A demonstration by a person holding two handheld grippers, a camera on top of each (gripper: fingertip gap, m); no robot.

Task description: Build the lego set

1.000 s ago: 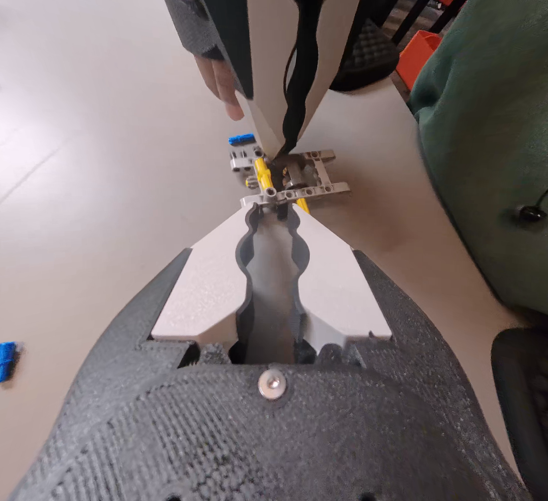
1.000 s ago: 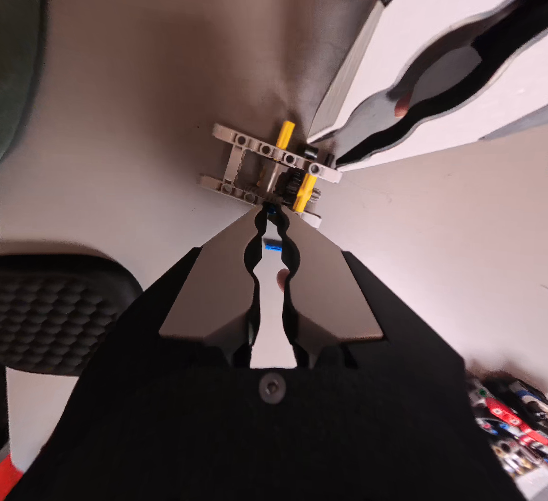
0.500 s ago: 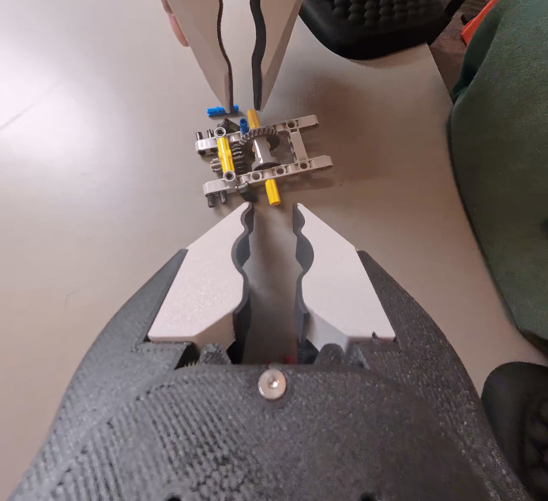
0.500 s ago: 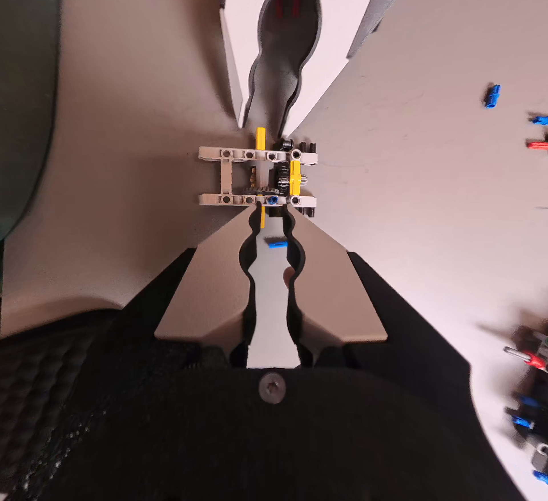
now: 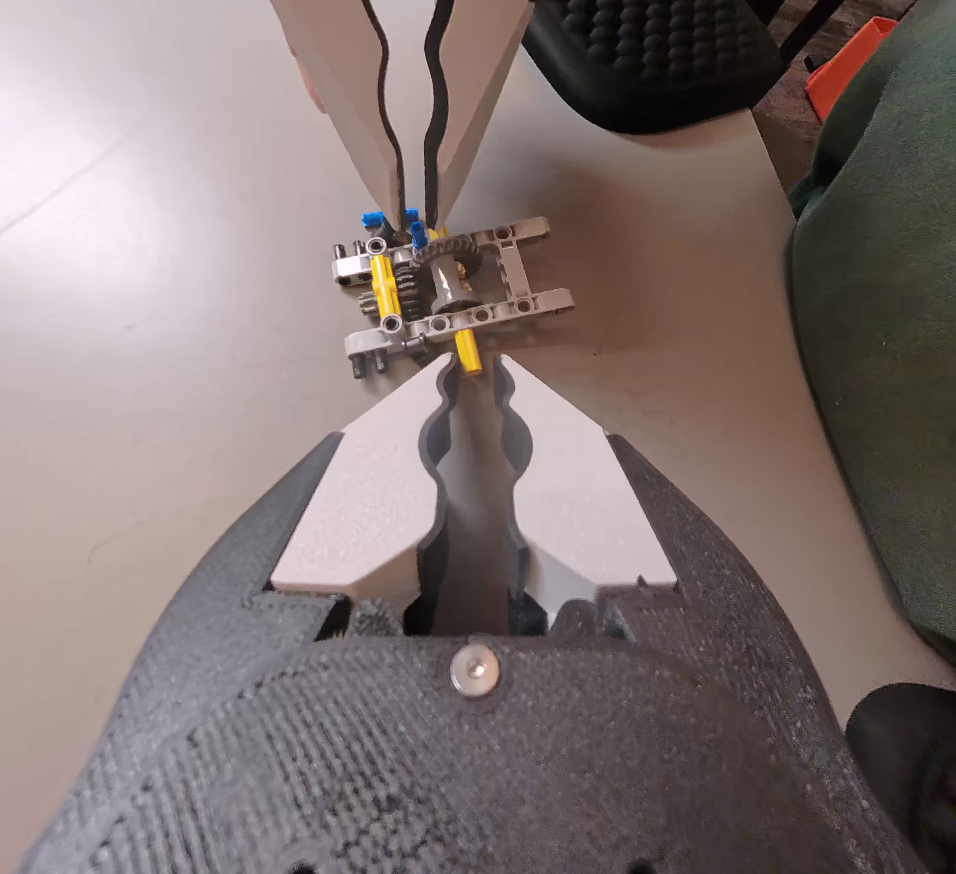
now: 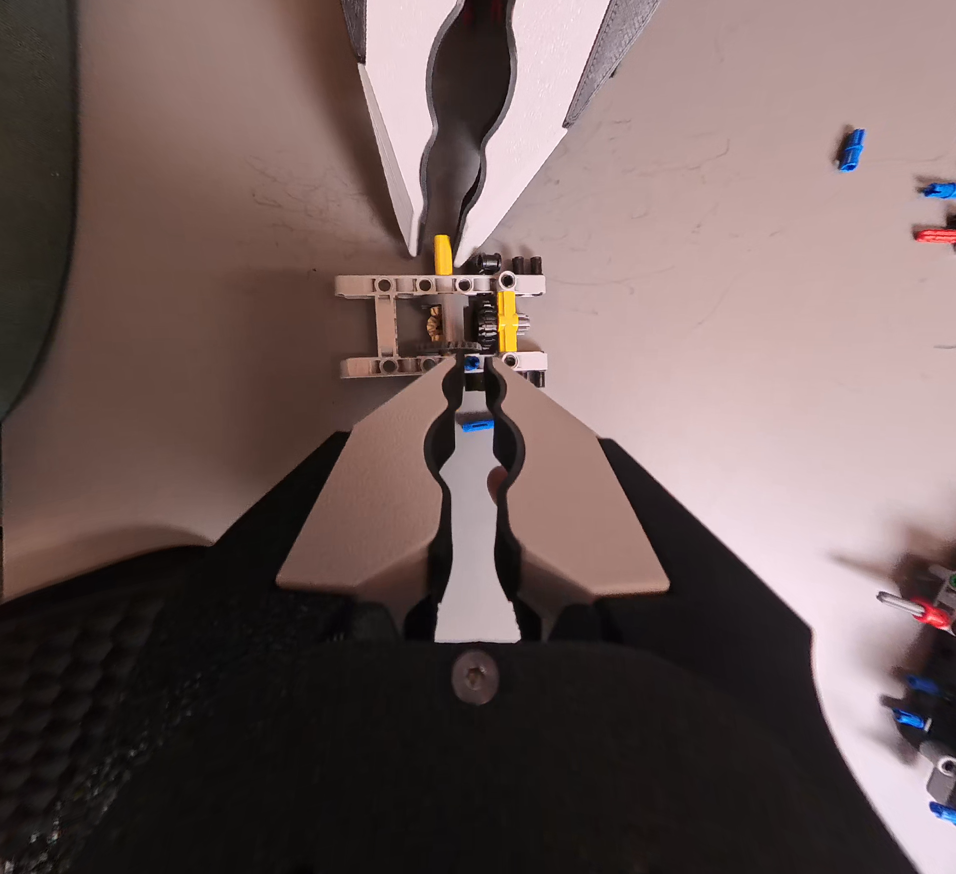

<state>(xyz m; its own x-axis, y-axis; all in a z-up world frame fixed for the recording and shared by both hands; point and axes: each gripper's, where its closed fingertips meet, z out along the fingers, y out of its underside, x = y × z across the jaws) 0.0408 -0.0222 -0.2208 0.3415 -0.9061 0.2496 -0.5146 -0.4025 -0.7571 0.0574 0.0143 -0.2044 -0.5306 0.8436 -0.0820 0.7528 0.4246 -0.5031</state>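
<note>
The grey lego frame [image 5: 450,285] with black gears and yellow axles lies flat on the pale table [image 5: 129,384]; it also shows in the right wrist view [image 6: 439,321]. My left gripper [image 5: 473,363] is open, and its tips flank the frame's near yellow axle end [image 5: 468,358] without clearly touching it. My right gripper [image 6: 469,364] is narrowly open at the opposite beam, with a small blue pin [image 6: 472,362] in the frame between its tips. In the left wrist view it comes in from the top [image 5: 413,221]. A loose blue pin [image 6: 476,426] lies under it.
Loose blue [image 6: 848,151] and red [image 6: 936,234] pins and a pile of parts [image 6: 926,642] lie to the right. A black padded chair part [image 5: 646,32], an orange box [image 5: 848,68] and a green garment [image 5: 879,332] are past the table edge. Left tips to right tips: about 5 cm.
One second ago the frame sat tilted between both grippers. It then lay flat with both grippers backed off. Now both have closed in on its opposite sides again.
</note>
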